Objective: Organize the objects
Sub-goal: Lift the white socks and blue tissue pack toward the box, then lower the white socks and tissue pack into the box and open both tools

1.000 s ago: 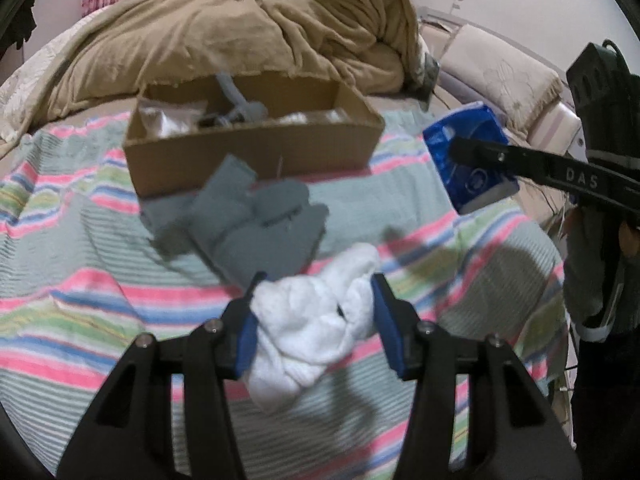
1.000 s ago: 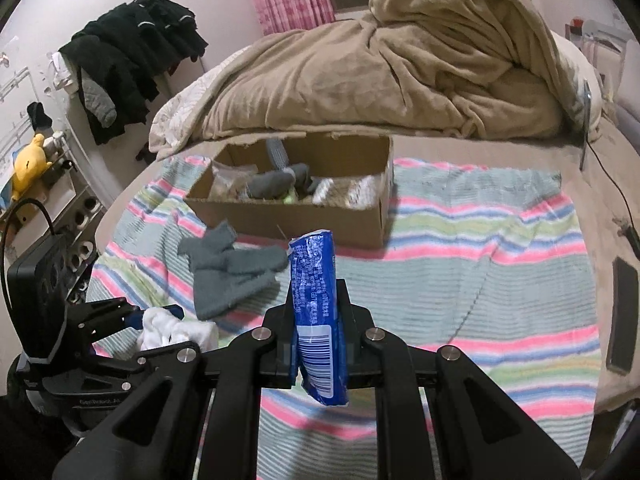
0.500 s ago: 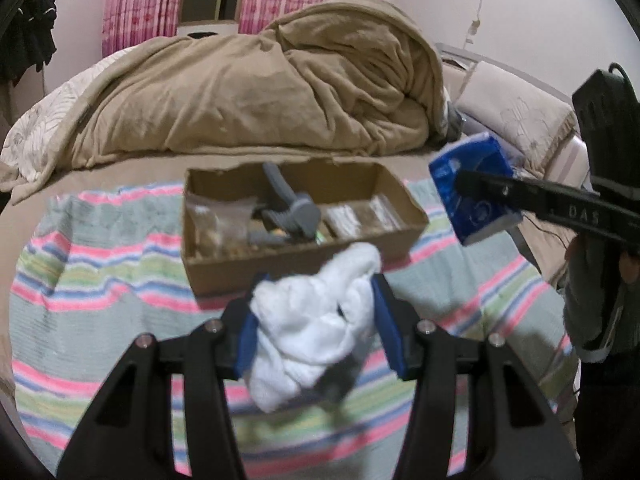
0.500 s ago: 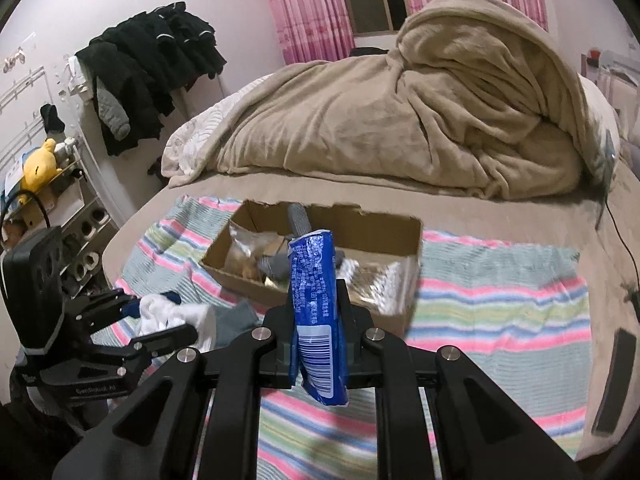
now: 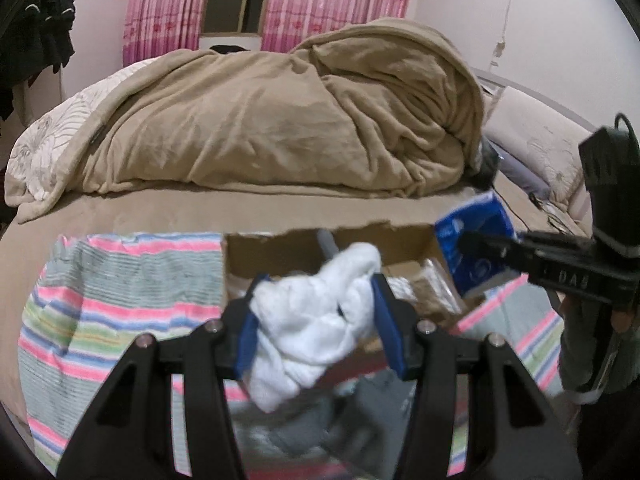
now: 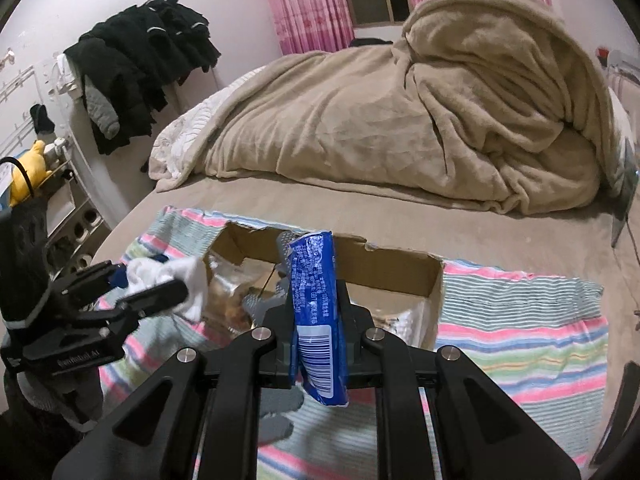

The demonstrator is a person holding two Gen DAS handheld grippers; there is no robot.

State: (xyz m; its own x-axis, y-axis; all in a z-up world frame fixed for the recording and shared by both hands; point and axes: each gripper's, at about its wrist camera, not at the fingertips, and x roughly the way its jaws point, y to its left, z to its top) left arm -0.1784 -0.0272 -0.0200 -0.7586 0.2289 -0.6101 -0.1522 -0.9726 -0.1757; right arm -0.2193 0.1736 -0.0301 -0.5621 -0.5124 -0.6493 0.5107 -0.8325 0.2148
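Left gripper (image 5: 316, 312), with its blue-padded black fingers, is clamped on a bunched white cloth (image 5: 316, 320) and holds it above the near wall of the open brown cardboard box (image 5: 280, 248); part of the cloth hangs down below the pads. From the right wrist view the same left gripper (image 6: 150, 284) sits over the left end of the box (image 6: 384, 272), the white cloth (image 6: 176, 280) poking out past its tips. Right gripper (image 6: 316, 316) is closed on a flat blue plastic packet with white print and a barcode (image 6: 316, 300), held upright on edge over the middle of the box. From the left wrist view the right gripper (image 5: 480, 248) and the blue packet (image 5: 476, 240) are at the right end of the box. Inside the box lie clear plastic bags (image 6: 228, 288) and a grey sock (image 6: 282, 248). More grey socks (image 6: 276, 408) lie just in front of the box on the striped pastel blanket (image 6: 520, 320) that the box stands on. Beyond the box, a heaped tan duvet (image 6: 400, 120) covers the bed.
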